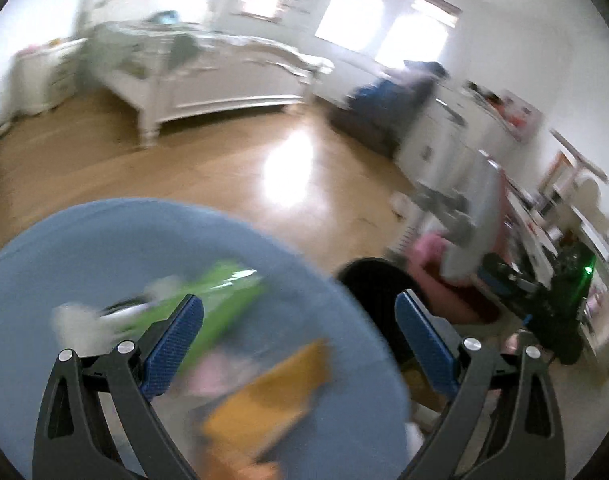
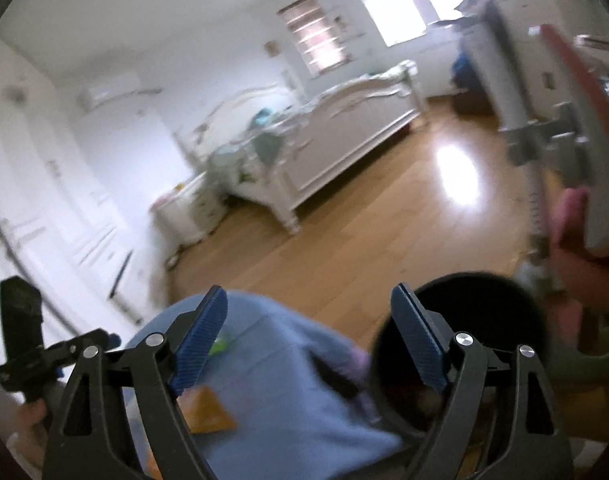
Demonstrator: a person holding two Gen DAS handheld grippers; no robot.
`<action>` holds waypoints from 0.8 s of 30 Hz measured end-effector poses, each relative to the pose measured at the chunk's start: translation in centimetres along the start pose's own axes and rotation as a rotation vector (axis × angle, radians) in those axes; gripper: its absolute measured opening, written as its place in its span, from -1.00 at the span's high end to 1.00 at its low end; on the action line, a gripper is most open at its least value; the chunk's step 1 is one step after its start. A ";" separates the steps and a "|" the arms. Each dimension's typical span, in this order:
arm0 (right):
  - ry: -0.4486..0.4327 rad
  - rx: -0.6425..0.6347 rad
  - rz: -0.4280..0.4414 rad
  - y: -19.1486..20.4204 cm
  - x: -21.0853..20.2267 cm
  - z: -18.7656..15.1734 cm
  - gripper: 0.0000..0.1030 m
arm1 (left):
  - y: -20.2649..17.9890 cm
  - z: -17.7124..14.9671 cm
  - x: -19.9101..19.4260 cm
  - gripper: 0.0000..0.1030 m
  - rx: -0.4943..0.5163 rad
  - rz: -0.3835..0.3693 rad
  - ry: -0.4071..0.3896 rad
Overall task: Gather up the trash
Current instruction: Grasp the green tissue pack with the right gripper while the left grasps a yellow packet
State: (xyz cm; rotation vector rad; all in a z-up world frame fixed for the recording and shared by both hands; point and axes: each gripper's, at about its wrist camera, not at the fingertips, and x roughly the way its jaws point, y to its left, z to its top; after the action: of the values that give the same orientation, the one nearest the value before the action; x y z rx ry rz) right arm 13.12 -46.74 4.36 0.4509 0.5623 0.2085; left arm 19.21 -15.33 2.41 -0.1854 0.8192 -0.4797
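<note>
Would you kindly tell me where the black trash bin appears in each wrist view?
Left wrist view: the black trash bin sits lower centre-right, just right of the blue round table.
Right wrist view: the bin sits lower right, again right of the table.
Shared landmark: the white bed.

Round blue table [image 1: 104, 240]: green wrapper [image 1: 220, 296], orange packet [image 1: 272, 396], white scraps [image 1: 70, 318].
</note>
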 end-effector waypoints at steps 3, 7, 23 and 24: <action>0.111 -0.019 0.088 3.5 3.3 -1.1 -0.63 | 4.3 -1.7 -2.2 -0.86 -0.052 0.062 0.010; 0.255 -0.070 0.148 8.0 7.5 -3.2 -0.63 | 7.5 -4.6 -2.9 -0.86 -0.075 0.090 0.044; 0.575 0.242 0.197 12.9 23.0 -7.3 -0.24 | 11.2 -6.3 0.8 -0.85 0.095 0.125 0.112; 0.572 0.256 0.201 12.8 23.3 -7.2 -0.13 | 11.3 -6.1 0.9 -0.85 0.105 0.128 0.114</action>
State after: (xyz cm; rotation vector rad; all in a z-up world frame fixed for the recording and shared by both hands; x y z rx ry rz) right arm 27.57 -25.67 -6.02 0.7036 1.1131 0.4680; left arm 19.05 -5.68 -6.16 -0.0085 0.9088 -0.4145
